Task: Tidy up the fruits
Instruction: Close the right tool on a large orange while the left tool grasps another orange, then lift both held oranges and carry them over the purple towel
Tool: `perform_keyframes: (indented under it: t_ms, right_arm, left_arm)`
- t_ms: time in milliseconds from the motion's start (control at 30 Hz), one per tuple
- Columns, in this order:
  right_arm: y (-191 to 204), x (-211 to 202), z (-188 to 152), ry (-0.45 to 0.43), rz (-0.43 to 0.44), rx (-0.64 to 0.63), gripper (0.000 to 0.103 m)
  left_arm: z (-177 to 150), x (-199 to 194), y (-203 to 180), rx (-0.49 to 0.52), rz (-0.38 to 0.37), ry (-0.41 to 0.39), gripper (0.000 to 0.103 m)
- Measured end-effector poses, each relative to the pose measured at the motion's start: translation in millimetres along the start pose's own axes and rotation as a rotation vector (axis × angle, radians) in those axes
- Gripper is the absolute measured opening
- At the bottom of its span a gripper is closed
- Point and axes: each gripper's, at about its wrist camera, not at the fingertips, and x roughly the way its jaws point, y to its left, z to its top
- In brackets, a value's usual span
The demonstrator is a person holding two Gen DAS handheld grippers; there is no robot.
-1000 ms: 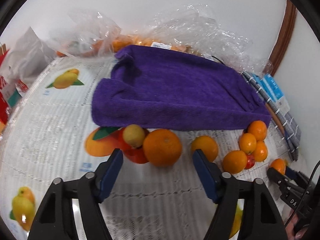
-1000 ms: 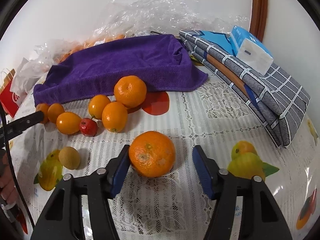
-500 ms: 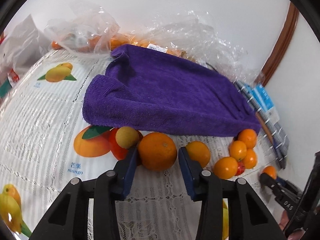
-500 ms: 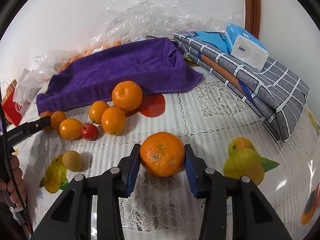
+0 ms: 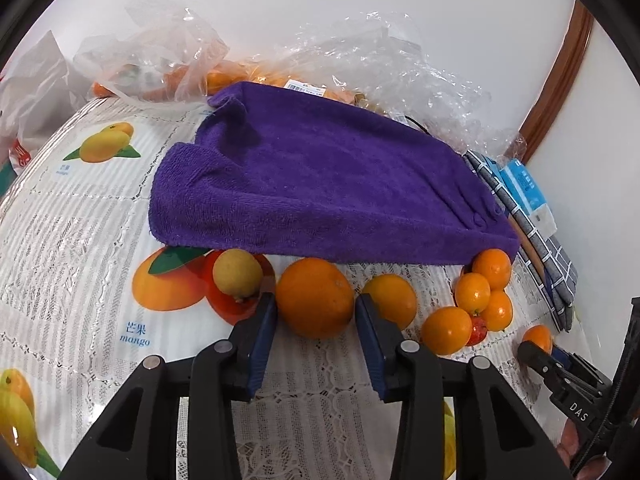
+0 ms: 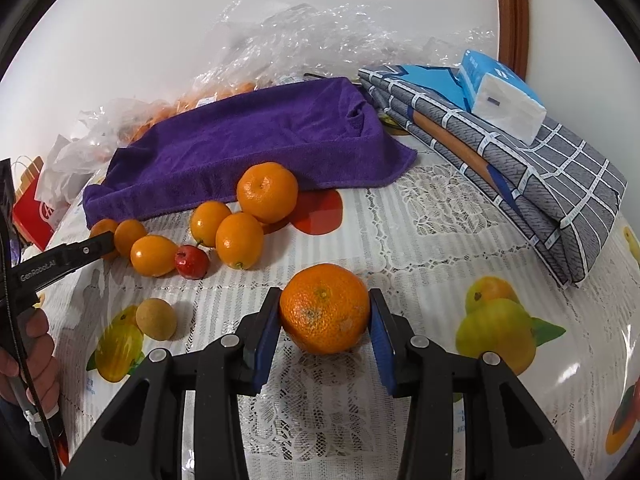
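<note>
My left gripper (image 5: 315,312) is shut on a large orange (image 5: 314,298) resting on the tablecloth, just in front of the purple towel (image 5: 320,184). A small yellow-brown fruit (image 5: 237,273) lies to its left and another orange (image 5: 394,300) to its right. My right gripper (image 6: 324,312) is shut on a mandarin (image 6: 325,307) on the tablecloth. A cluster of small oranges (image 6: 239,240) with a small red fruit (image 6: 192,262) lies behind it to the left, and a brown fruit (image 6: 156,319) sits at the left.
Folded grey checked cloth (image 6: 520,164) with a tissue pack (image 6: 500,100) lies at the right. Clear plastic bags (image 5: 380,68) with more oranges sit behind the towel by the wall. A red bag (image 6: 34,204) stands at the far left.
Both grippers closed from wide open onto their fruits: the left on the large orange, the right on the mandarin. Both also moved slightly forward.
</note>
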Motion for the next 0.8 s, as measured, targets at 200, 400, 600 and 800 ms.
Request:
perform_keyframes:
  t_ms: [200,400,600,800]
  right_arm:
    - [-1.9,-6.3,-0.6,-0.031,0.009,0.008,0.042]
    - [-7.8,-10.1,0.2,-0.041,0.019,0.043,0.042]
    - [-8.3,-18.8,8.6,-0.053,0.034,0.055,0.042]
    - [3.1,-33.7,31.8,-0.095,0.061,0.035,0.042]
  left_arm:
    - [-2.9,-16.5,1.4,-0.017,-0.071,-0.074,0.036]
    - [-4.2,-31.2,-6.4,0.016,-0.102,-0.147,0.036]
    - [-1.3,-36.3,-5.0,0.004,-0.106,-0.170,0.036]
    - [2.0,-50.0,-8.0,0.020,-0.091,-0.225,0.036]
